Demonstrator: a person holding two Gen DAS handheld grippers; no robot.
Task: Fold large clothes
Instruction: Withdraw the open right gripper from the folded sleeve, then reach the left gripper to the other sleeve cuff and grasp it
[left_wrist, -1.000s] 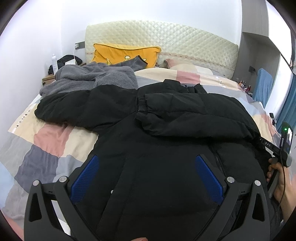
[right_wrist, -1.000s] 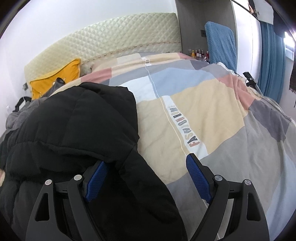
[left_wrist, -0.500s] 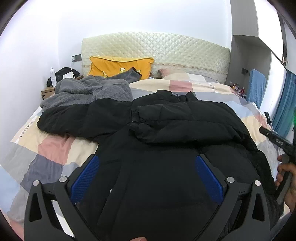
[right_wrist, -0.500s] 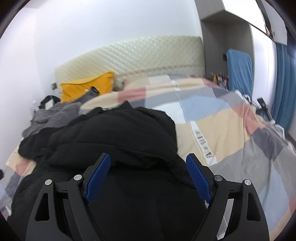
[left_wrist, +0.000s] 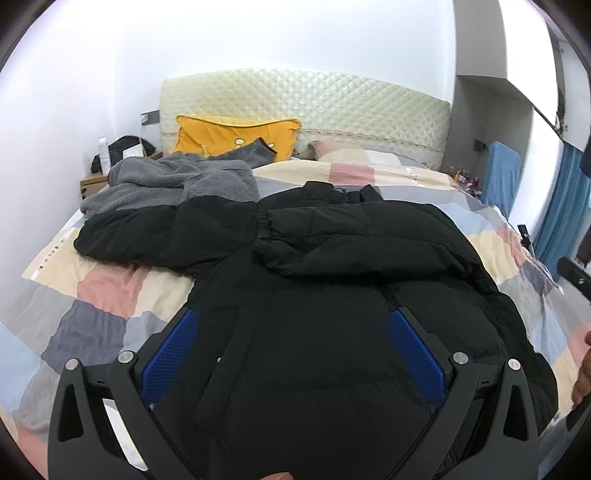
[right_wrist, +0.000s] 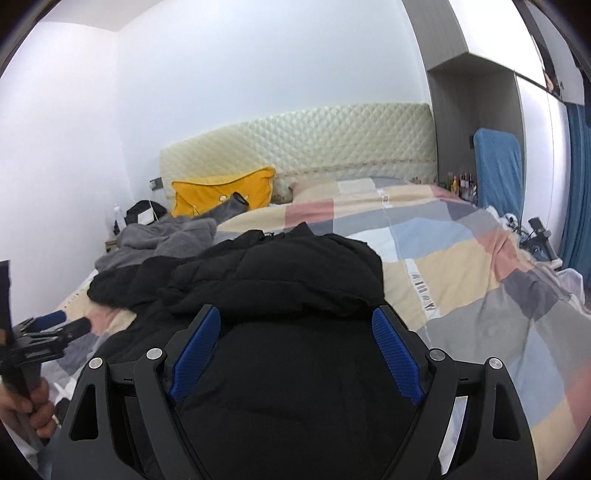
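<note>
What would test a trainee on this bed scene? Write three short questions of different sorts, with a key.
1. True or false: the right sleeve of the black jacket is already folded across its chest.
2. Which garment lies nearest the yellow pillow? A) a grey fleece B) a red scarf C) white trousers
3. Fill in: both the left gripper and the right gripper have their jaws ____, with nothing pinched.

Key
1. True; the elastic cuff rests near the jacket's middle.
2. A, the grey fleece.
3. open
</note>
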